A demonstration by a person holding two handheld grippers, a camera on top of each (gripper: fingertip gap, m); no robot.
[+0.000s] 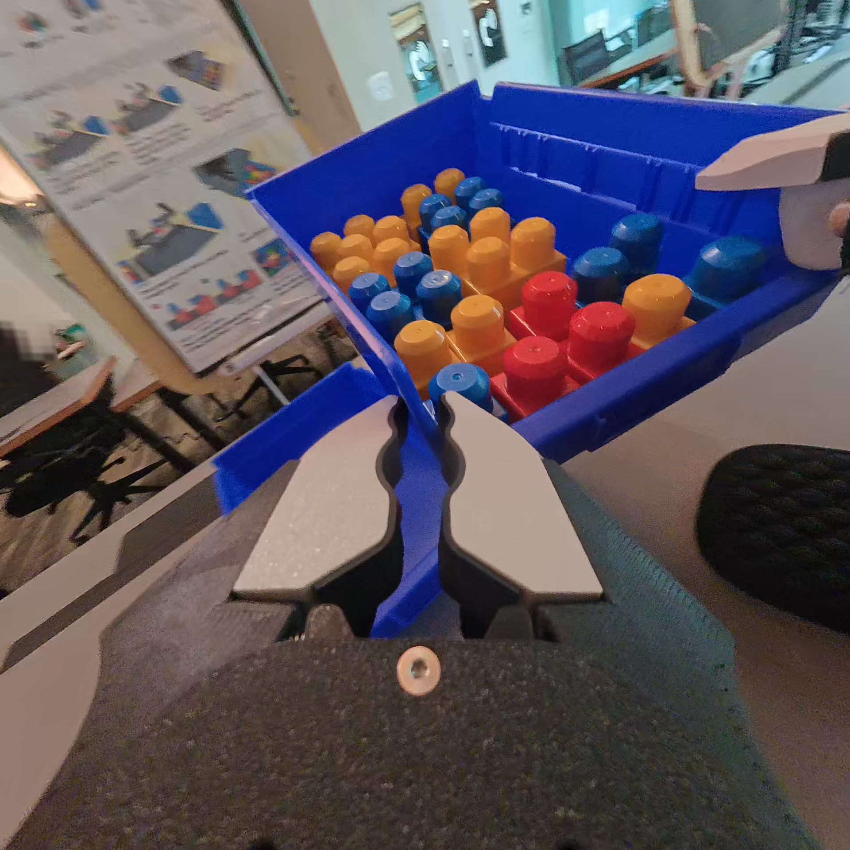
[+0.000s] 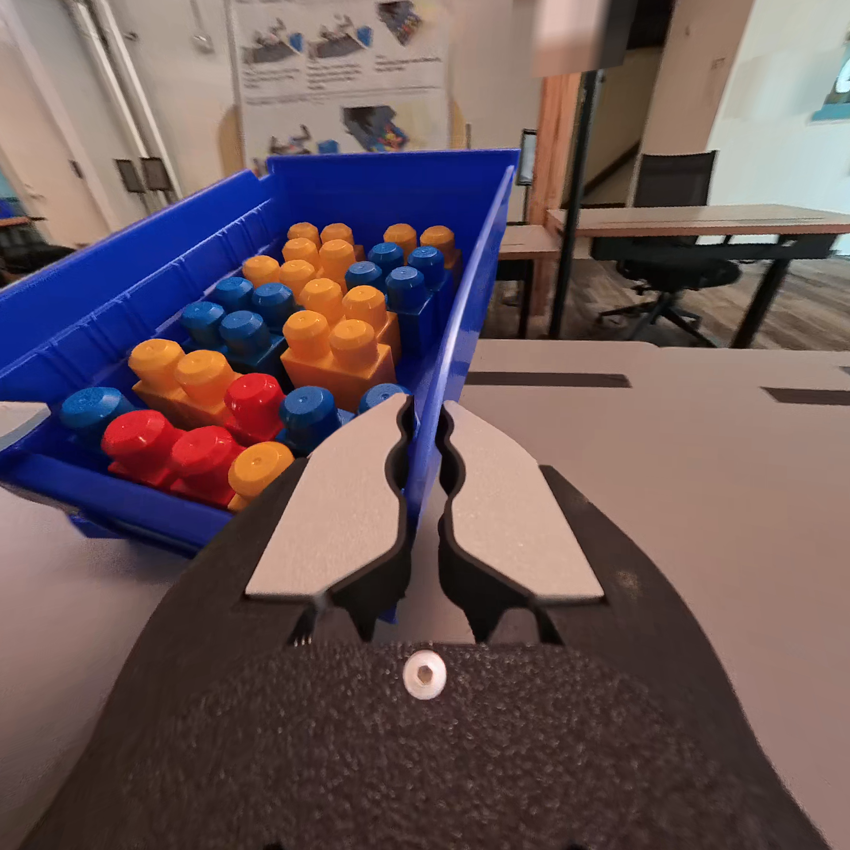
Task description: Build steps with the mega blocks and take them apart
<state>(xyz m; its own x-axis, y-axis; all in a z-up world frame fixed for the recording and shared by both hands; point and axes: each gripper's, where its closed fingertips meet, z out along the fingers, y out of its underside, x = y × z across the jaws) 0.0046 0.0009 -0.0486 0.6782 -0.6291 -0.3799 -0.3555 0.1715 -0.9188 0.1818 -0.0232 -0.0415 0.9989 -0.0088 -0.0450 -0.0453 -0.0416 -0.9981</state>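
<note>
Blocks [image 1: 492, 285] in bin [image 1: 644, 124]; bin on table [image 2: 644, 483]; grippers at opp. walls.

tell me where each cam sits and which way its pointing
Left wrist view: on the left gripper, looking along its fingers, shut on the blue bin's side wall; right gripper's tip shows far right.
Right wrist view: on the right gripper, clamping the opposite wall, facing the grey table.
Shared: the bin and its blocks.

left grey-and-black two-finger gripper [image 1: 421, 400]: clamped on a blue plastic bin's [image 1: 598, 115] side wall
right grey-and-black two-finger gripper [image 2: 427, 404]: pinching the opposite wall
</note>
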